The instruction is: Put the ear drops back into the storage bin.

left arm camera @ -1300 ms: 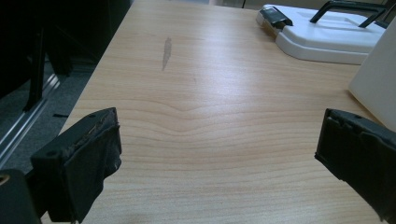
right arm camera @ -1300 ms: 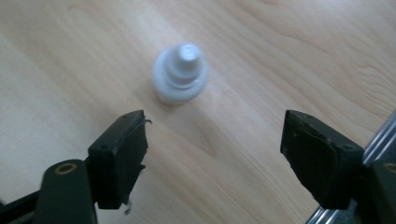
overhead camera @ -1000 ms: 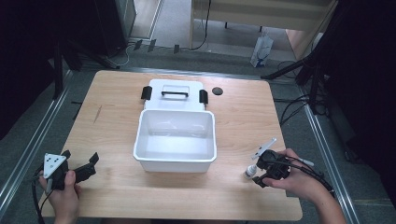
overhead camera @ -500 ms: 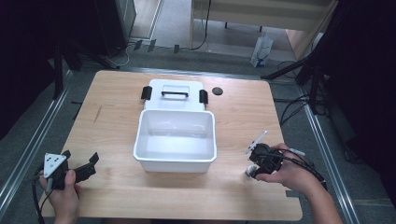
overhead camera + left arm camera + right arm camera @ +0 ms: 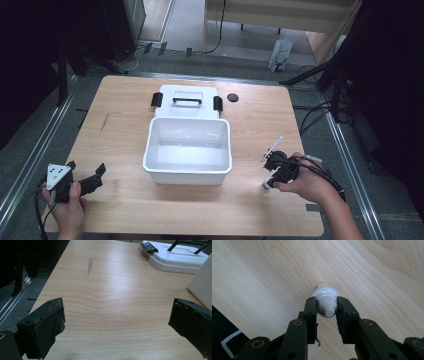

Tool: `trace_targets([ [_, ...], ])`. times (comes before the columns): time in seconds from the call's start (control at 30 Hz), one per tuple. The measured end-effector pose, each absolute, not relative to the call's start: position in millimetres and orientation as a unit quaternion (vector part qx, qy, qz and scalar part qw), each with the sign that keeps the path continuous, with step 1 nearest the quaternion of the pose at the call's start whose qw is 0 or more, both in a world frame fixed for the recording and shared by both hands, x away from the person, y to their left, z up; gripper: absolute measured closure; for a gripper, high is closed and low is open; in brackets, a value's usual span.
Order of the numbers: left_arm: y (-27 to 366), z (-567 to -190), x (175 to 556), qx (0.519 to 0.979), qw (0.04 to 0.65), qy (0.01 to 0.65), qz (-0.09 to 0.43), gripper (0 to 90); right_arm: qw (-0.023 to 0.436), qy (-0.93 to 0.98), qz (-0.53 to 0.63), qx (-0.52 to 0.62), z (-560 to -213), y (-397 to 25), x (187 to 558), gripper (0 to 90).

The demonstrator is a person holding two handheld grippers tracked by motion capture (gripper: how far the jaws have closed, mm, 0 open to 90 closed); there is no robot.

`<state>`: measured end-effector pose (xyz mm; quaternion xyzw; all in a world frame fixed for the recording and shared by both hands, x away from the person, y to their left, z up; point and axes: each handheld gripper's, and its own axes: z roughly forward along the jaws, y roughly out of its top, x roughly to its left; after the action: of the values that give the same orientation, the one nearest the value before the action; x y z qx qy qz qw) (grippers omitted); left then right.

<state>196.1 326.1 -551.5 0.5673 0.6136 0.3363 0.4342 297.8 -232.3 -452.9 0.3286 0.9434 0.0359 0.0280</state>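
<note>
From the high view we see a pale wooden table (image 5: pixel 125 120) on a grey floor, with an open white plastic bin (image 5: pixel 188 150) and its white lid (image 5: pixel 187 101) beyond. Our right gripper (image 5: pixel 272 175) points down, well right of the bin; our left gripper (image 5: pixel 82 182) rests apart. In the left gripper view its jaws stand wide over bare wood. In the right gripper view the jaws clench a small white plastic bottle (image 5: pixel 325 302) by its ribbed cap, standing directly below us. We judge the grasp made; next we lift and carry it towards the bin.
</note>
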Motion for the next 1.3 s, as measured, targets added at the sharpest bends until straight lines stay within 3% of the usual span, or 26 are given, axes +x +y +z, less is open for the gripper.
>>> trace_targets([
  [0.6,326.6,-551.5,196.4,0.567,0.435,0.614,0.334,0.9,0.058,0.938,0.052,0.337,-425.4,-224.5,307.3,72.1],
  [1.3,327.8,-551.6,196.6,0.564,0.438,0.616,0.333,0.9,0.077,0.949,0.086,0.292,-350.3,-189.5,319.1,72.1],
])
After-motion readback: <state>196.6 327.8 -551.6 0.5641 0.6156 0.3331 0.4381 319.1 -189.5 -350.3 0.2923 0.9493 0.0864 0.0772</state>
